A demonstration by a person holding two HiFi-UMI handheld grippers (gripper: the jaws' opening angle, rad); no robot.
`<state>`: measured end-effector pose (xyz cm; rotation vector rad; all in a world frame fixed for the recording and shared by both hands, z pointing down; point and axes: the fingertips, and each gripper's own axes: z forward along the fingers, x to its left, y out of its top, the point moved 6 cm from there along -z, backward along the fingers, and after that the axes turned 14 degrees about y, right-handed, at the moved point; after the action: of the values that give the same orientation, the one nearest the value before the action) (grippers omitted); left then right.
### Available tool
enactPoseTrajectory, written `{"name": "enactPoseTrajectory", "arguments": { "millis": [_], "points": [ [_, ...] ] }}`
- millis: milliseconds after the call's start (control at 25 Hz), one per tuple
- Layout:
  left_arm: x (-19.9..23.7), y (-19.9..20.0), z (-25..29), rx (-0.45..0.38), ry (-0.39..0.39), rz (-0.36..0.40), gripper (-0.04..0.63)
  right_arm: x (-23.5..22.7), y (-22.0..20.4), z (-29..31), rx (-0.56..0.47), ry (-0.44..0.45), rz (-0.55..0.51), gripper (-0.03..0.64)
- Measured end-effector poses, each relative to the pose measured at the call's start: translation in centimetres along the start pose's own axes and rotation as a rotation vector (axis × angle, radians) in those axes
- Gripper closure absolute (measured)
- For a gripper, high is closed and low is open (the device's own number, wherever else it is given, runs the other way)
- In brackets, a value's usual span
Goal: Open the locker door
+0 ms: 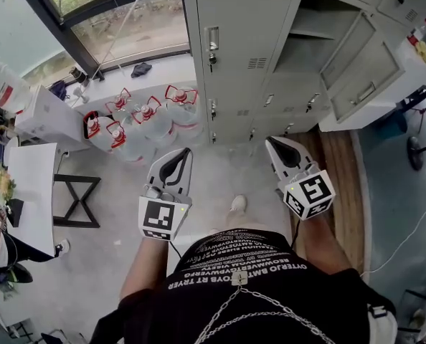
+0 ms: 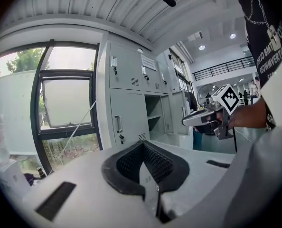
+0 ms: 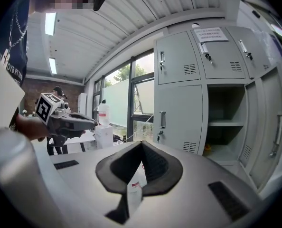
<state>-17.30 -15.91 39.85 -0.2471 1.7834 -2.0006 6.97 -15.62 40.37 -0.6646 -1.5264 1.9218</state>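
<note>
The left gripper (image 1: 177, 156) and right gripper (image 1: 276, 145) both have jaws pressed together on nothing. The closed locker door (image 1: 234, 34) stands far ahead, left of an open compartment (image 1: 317, 41). It looks stiff, light sheet metal; its slim, likely slippery handle (image 1: 212, 40) is the place to grip

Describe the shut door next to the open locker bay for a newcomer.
Find the grey locker bank right of the window. In its column nearest the window, take the second door down, left of the open bay. It's shut, a key hanging below its handle.
</note>
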Motion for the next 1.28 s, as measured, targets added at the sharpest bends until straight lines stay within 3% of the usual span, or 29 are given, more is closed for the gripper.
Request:
{"name": "enactPoseTrajectory", "arguments": {
  "millis": [840,1280],
  "points": [
    [-0.8,3.1,12.5,-0.017,0.062,0.012,0.597,-12.7,1.9,3.5,-0.018,0.064,-0.032,0.620],
    [-1.8,2.8,14.7,0.008,0.121,-0.022,0.597,-16.2,1.2,4.3,-0.003,0.117,-0.019,0.621]
  ]
}}
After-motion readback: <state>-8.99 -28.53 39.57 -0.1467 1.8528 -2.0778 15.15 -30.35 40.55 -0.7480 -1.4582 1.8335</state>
